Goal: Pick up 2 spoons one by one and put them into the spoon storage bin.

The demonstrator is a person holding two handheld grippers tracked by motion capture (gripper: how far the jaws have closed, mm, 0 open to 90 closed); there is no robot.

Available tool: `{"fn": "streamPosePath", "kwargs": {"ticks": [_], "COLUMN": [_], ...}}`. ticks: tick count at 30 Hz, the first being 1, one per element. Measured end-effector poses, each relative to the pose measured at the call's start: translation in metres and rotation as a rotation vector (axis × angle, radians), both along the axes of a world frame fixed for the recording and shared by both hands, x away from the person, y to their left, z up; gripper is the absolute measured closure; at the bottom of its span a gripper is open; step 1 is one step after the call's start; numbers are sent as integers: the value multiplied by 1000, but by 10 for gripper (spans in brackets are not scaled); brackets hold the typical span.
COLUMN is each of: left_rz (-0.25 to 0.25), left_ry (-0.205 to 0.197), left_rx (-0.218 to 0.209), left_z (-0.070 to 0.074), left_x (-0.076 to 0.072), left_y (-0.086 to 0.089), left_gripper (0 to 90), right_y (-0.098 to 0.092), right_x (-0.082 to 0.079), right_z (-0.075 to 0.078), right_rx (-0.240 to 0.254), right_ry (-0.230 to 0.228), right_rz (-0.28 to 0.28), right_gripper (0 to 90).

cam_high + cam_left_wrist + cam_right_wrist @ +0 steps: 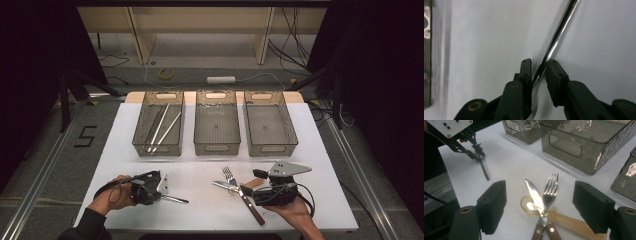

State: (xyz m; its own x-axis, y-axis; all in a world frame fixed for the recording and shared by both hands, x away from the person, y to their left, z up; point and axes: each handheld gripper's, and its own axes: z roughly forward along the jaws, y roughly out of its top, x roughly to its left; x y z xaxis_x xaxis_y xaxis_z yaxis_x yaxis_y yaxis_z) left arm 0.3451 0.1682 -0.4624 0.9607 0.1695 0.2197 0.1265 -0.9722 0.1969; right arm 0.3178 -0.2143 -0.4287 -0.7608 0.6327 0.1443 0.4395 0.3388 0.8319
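Sorting cutlery into bins, it looks like. On the white table (310, 125), the left gripper (539, 71) has its jaws pinched around a thin steel chopstick (559, 32), though I can't quite tell whether both pads bite. It's light, stiff and slick, so grip mid-shaft. The right gripper (539, 202) hangs wide open over a fork (550, 188) and knife (534, 195).

In the left gripper view, the thin shiny metal rod (554, 42) between the left hand-held gripper (539, 68) jaws runs off the top edge, and its near end is hidden under the jaws. Ahead of the right hand-held gripper (540, 202), the wooden handles of the steel knife (534, 195) and steel fork (550, 190) are cut off at the bottom edge.
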Motion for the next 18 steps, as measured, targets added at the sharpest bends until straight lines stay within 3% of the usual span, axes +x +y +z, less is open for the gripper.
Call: {"fn": "streamPosePath", "kwargs": {"ticks": [2, 3, 6, 14, 18], "left_rz": [-1, 13, 20, 12, 37], "left_ry": [-11, -9, -4, -6, 2], "left_rx": [3, -5, -26, -10, -19], "left_z": [0, -1, -1, 0, 0], "left_x": [0, 1, 2, 3, 3], "left_y": [0, 0, 2, 0, 0], "left_gripper": [804, 870, 872, 890, 891], "right_y": [0, 0, 1, 1, 1], "right_x": [0, 0, 0, 0, 0], "right_z": [0, 0, 0, 0, 0], "right_rx": [-1, -5, -7, -7, -8], "right_ry": [-4, -2, 0, 0, 1], "right_rz": [2, 1, 3, 4, 6], "right_gripper": [282, 282, 282, 282, 282]}}
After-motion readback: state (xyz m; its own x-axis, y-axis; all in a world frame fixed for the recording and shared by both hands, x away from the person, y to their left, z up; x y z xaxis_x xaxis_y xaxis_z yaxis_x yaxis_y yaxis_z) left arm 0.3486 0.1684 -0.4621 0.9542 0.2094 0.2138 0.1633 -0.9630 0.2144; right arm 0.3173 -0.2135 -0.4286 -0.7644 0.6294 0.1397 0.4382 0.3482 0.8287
